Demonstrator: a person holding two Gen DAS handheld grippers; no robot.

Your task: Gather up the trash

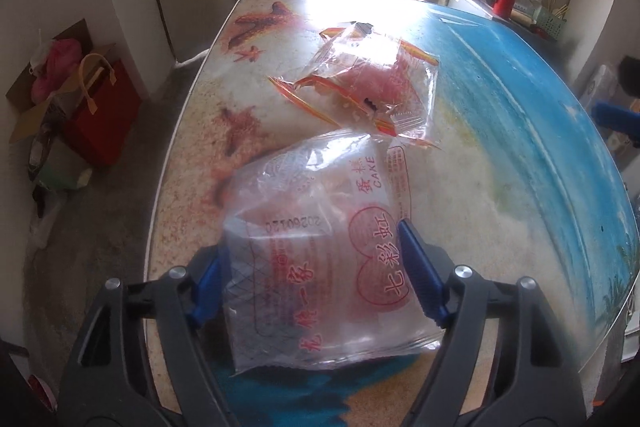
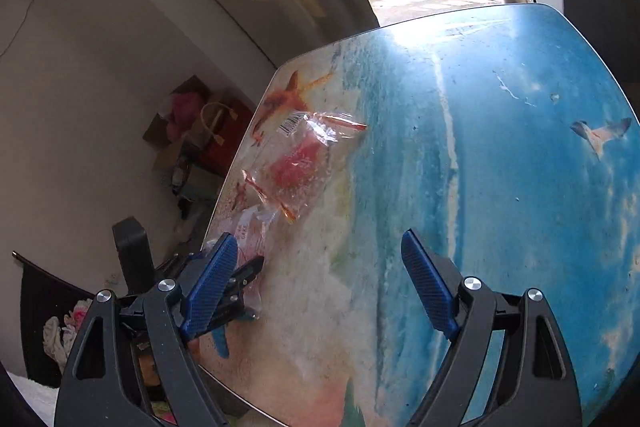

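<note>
Nearest the lens, the left tool (image 1: 316,267) is straddling the clear cake wrapper (image 1: 320,227), blue pads wide on either flank; whether they are pressing yet is not clear. The wrapper is lying near the counter (image 1: 500,187) edge, and judging by its crinkled film it is feather-light, limp and slippery, best pinched across a bunched fold. Just beyond the cake wrapper an orange-striped wrapper (image 1: 360,83) is resting. To the cake wrapper's right the right tool (image 2: 316,281) is hanging wide and empty over bare counter, offering ample room.
</note>
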